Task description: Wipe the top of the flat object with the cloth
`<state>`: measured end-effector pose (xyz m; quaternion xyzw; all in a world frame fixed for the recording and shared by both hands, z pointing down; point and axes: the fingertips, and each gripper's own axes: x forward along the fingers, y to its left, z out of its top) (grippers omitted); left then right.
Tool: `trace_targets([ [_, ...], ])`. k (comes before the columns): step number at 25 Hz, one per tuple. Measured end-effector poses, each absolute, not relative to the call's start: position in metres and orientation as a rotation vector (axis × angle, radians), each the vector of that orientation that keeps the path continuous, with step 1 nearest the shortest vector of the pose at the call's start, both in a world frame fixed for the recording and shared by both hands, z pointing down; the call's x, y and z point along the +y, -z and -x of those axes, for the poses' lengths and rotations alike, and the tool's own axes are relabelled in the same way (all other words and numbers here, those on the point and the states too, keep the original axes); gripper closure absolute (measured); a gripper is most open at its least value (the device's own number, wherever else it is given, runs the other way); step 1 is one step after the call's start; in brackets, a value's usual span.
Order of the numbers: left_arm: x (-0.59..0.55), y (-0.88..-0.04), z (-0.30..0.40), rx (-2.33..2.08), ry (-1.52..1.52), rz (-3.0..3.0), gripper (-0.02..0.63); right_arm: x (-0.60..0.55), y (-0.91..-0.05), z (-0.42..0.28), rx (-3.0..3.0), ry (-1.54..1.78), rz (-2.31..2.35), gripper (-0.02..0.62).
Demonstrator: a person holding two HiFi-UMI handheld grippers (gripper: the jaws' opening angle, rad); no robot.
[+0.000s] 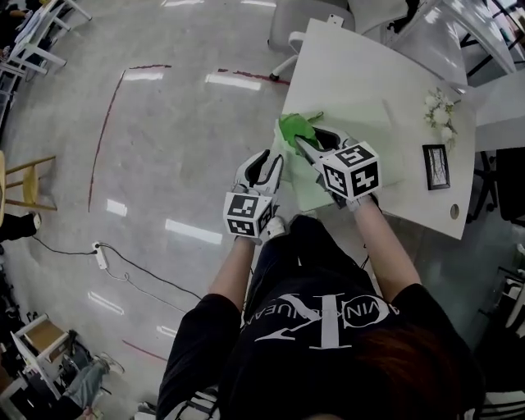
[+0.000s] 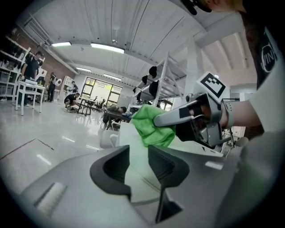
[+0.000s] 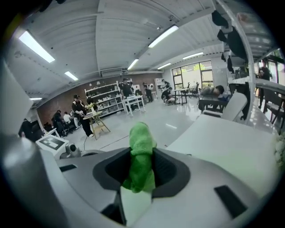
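Closest in, the right claw (image 3: 141,165) is clamped on a green cloth (image 3: 141,153): its two dark jaws press the bunched fabric from either side. A thick fold stands up above them and a shorter end hangs below. Just under that hanging end lies the pale green board (image 3: 133,205), the flat thing to be wiped. From the head view the right claw (image 1: 310,139) points away from the person and to the left. The cloth (image 1: 295,128) sits over the board's far left corner, and whether the fabric touches the surface cannot be told.

The left claw (image 2: 139,156) stands part-way wide and grips nothing. The board (image 2: 141,176) shows in the gap between its jaws without either pad pressing on it. Beyond that gap the cloth (image 2: 151,129) shows in the other claw's grip, a little farther off and to the right. In the head view the left claw (image 1: 272,157) is at the board's left edge, just left of the right claw and nearer the person.

The board (image 1: 373,160) lies flat on the near left part of a white table (image 1: 361,74) and reaches from the cloth toward the right. Well to its right, near the table's right edge, are a small black picture frame (image 1: 435,166) and a sprig of white flowers (image 1: 440,111) beyond it. A white chair (image 1: 308,25) stands at the table's far end. Left of the table is a shiny grey floor (image 1: 164,164), and the person's black shirt (image 1: 320,328) fills the near side.
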<state>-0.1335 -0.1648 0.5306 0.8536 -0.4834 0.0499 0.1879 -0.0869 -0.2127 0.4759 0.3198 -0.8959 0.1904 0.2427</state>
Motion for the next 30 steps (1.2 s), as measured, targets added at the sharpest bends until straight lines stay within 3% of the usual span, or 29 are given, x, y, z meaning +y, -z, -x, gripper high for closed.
trace_targets([
  [2, -0.169, -0.534, 0.132, -1.342, -0.126, -2.377, 0.474, -0.22, -0.481, 0.098, -2.429, -0.551, -0.833, 0.465],
  [16, -0.174, -0.541, 0.112, -1.312, -0.113, -2.298, 0.465, -0.231, -0.51, 0.126, -2.334, -0.518, -0.622, 0.465],
  [30, -0.173, -0.541, 0.113, -1.346, -0.087, -2.232, 0.476, -0.263, -0.515, 0.06, -2.273, -0.511, -0.768, 0.465],
])
